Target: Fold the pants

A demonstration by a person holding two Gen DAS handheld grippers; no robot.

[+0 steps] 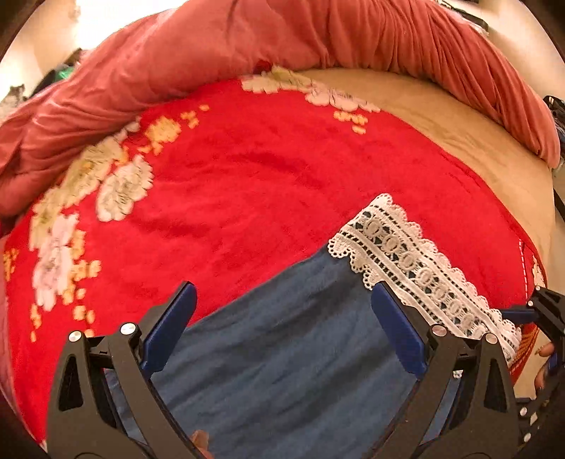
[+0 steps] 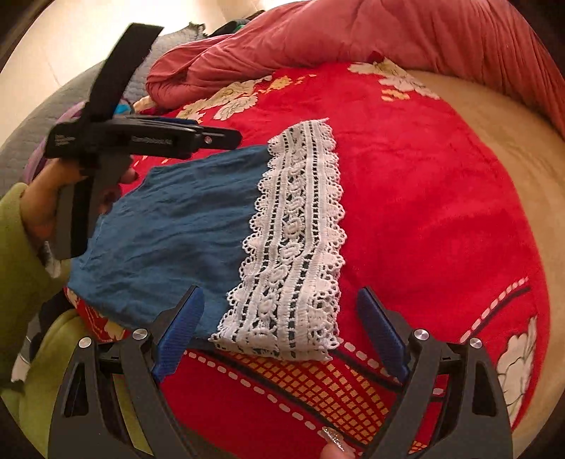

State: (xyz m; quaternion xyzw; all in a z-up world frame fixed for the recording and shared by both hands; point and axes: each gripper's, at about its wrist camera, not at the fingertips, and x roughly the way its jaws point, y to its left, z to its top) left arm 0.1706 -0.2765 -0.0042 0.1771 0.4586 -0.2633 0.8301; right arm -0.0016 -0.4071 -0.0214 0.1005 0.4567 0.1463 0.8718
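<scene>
We lay the blue pants flat on the red blanket for folding. Our left gripper and right gripper hover over them, jaws apart, gripping nothing

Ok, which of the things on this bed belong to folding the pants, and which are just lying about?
Part of the job:
- blue pants with white lace hem
- left hand-held gripper, jaws open above the blue cloth
- right hand-held gripper, jaws open at the lace hem

Just lying about:
- red floral blanket under the pants
- pink quilt bunched at the far side
- beige sheet
</scene>
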